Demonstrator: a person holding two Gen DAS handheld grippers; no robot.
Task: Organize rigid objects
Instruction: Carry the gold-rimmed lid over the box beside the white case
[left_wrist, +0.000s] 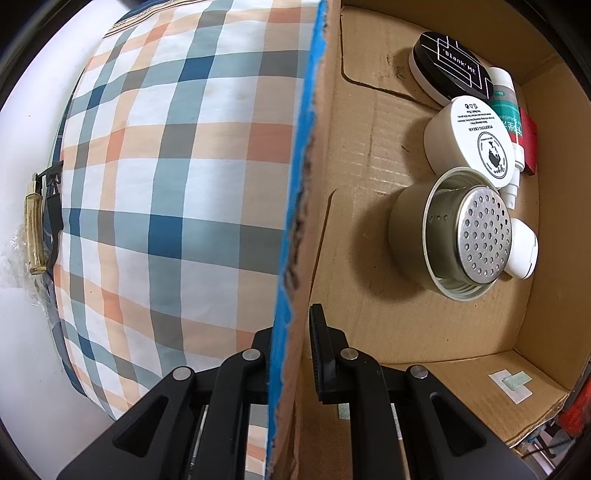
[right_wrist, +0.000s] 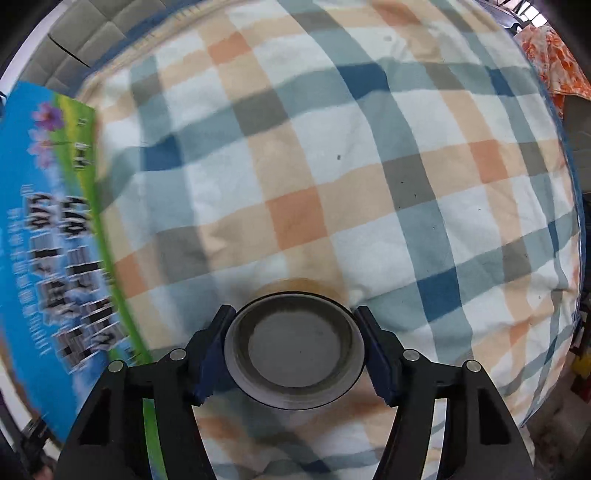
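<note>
- Checked bedding (left_wrist: 177, 177) in blue, orange, grey and white carries the whole scene; white flooring or wall shows at the left edge of the left wrist view.
- Left wrist view: the left claw (left_wrist: 291, 354) is pressed together on the upright wall of the cardboard box (left_wrist: 369, 147), one finger outside on the blue printed face, the other inside against bare cardboard.
- Left wrist view: the box floor holds a row of goods along its far side: a black round tin (left_wrist: 452, 64), a white cream jar (left_wrist: 469, 140), a metal cup with a perforated strainer (left_wrist: 458, 236), a small white case (left_wrist: 522, 251), a green-labelled spray bottle (left_wrist: 508, 107) and a red item (left_wrist: 528, 144).
- Left wrist view: the near half of the box floor is bare, so free space lies between the claw and the row.
- Left wrist view: a tan-handled object (left_wrist: 35, 229) lies at the left edge of the bedding; its identity is unclear.
- Right wrist view: the right claw (right_wrist: 295, 350) pinches a round lid (right_wrist: 295, 350), pads on opposite sides of the rim, hollow face toward the camera.
- Right wrist view: the blue printed outer wall of the box (right_wrist: 48, 229) stands to the left of the claw, so the lid must travel leftward over that wall.
- Right wrist view: the frame is motion-blurred; the box print is unreadable, its interior is hidden, and whether the lid touches the bedding cannot be told.
</note>
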